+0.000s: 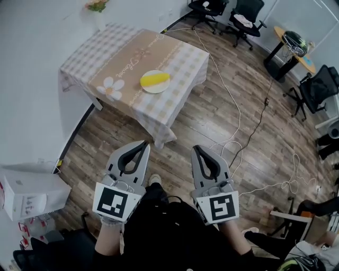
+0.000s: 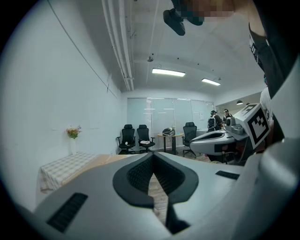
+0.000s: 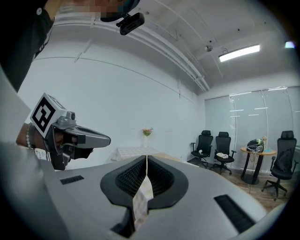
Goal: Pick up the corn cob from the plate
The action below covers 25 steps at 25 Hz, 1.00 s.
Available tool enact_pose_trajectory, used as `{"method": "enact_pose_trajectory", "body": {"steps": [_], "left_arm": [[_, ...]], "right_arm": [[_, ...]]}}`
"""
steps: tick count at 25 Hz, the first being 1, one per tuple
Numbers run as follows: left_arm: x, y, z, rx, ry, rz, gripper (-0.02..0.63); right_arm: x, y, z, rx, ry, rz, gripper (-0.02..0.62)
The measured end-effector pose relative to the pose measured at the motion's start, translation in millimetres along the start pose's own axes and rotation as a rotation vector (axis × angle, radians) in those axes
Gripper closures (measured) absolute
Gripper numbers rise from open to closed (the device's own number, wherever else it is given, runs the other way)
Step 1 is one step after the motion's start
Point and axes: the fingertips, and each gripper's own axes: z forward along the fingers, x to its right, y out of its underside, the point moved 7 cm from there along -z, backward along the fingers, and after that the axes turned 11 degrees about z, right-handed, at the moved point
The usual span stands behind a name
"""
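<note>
Lying far beyond left tool (image 1: 143, 143) and right tool (image 1: 196, 148) (both closed, empty): the corn cob (image 1: 154, 79).

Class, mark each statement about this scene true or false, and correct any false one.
1. The corn cob lies on the plate. True.
2. The left gripper holds the corn cob. False: its jaws are shut on nothing, well short of the table.
3. Office chairs stand beyond the table. True.
4. The right gripper has its jaws wide apart. False: they are shut together.
</note>
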Motion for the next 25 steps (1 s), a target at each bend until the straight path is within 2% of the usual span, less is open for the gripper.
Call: {"method": "enact_pose_trajectory", "body": {"steps": [9, 25], "left_arm": [[-63.1, 7.1, 29.8, 0.011, 0.01, 0.009, 0.594], [-110.8, 27.8, 54.6, 0.009, 0.026, -0.021, 0.594]], "right_arm": [[1.4, -12.5, 62.2, 0.012, 0.034, 0.009, 0.551], [-3.0, -19.7, 114.4, 0.007, 0.05, -0.001, 0.551]]}}
